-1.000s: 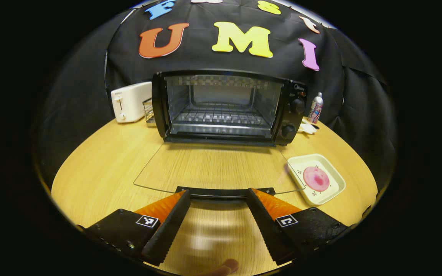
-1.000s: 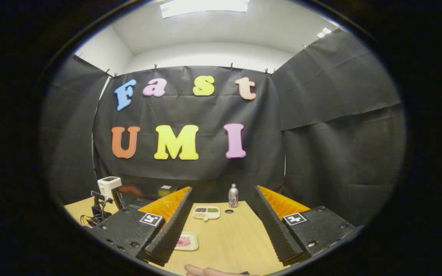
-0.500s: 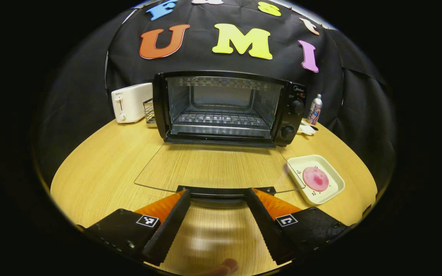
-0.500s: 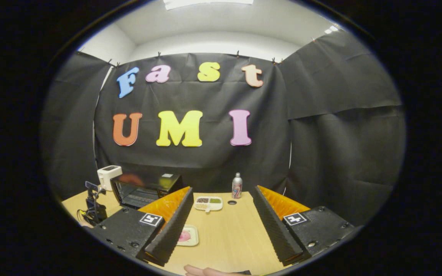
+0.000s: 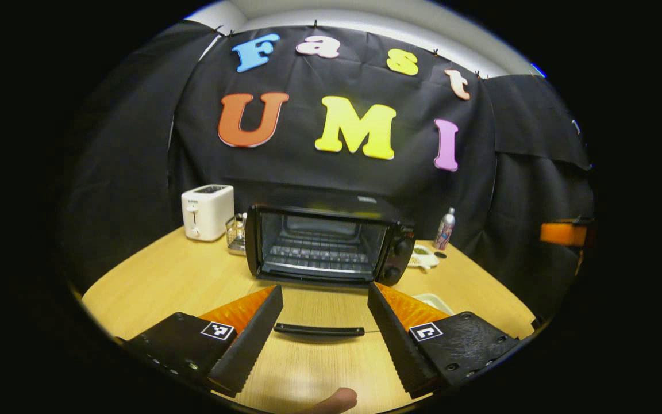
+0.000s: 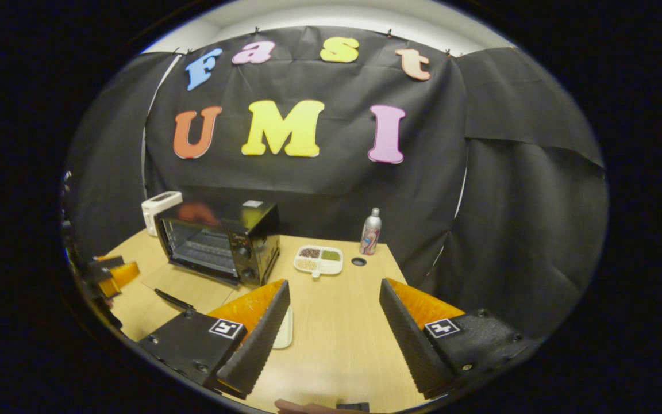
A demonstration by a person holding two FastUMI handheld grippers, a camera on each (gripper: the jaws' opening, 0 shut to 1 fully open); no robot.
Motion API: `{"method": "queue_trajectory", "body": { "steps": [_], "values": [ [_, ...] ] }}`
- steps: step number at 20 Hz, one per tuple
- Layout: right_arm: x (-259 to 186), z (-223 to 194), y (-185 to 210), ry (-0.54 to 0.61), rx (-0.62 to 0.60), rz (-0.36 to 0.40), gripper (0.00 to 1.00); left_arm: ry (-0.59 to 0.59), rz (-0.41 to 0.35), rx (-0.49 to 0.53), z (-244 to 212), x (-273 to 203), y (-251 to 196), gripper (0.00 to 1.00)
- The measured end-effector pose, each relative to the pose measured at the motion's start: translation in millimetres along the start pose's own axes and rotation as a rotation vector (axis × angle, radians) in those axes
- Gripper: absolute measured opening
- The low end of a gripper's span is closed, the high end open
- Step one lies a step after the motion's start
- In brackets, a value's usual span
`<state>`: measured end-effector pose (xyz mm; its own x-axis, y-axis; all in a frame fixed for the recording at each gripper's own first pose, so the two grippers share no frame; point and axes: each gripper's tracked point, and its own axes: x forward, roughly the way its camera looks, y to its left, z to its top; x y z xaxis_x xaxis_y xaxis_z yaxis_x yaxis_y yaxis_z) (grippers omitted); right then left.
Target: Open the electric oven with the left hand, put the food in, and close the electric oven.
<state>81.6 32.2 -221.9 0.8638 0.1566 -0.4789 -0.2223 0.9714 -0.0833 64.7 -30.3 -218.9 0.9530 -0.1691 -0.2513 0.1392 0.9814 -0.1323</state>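
Light wooden tabletop (image 5: 164, 282) carries everything. Black electric toaster oven (image 5: 325, 244) stands near the back, cavity exposed, wire rack visible inside. Its clear glass door (image 5: 325, 307) is dropped flat onto the table toward the viewer, black bar handle (image 5: 318, 330) at the near edge, long axis running side to side.

Left gripper (image 5: 324, 336) hangs just short of that handle, jaws spread wide, nothing between them; handle lies in the gap ahead, apart from both fingers. Opening step looks done.

Food: cream square plate (image 6: 284, 328), in the right gripper view mostly hidden behind the left finger of the right gripper (image 6: 334, 339). A corner of it shows in the left gripper view, past that gripper's right finger. What lies on the plate cannot be made out.

Right gripper also spread wide, empty. Plate sits just ahead and slightly to its left, on the table right of the open door. Right gripper judged nearer and better placed; the oven mouth lies farther left of it, beyond the door.

Also present: white toaster (image 5: 207, 211), white divided dish (image 6: 318, 260), small metal bottle (image 6: 370, 232).
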Motion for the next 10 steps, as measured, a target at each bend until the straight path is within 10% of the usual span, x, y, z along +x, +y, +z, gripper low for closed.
{"method": "queue_trajectory", "body": {
  "steps": [10],
  "values": [
    [114.8, -92.7, 43.4, 0.502, -0.023, 0.178, 1.00, -0.237, 0.114, 0.113, 112.2, -68.6, 13.0, 0.95]
  ]
}}
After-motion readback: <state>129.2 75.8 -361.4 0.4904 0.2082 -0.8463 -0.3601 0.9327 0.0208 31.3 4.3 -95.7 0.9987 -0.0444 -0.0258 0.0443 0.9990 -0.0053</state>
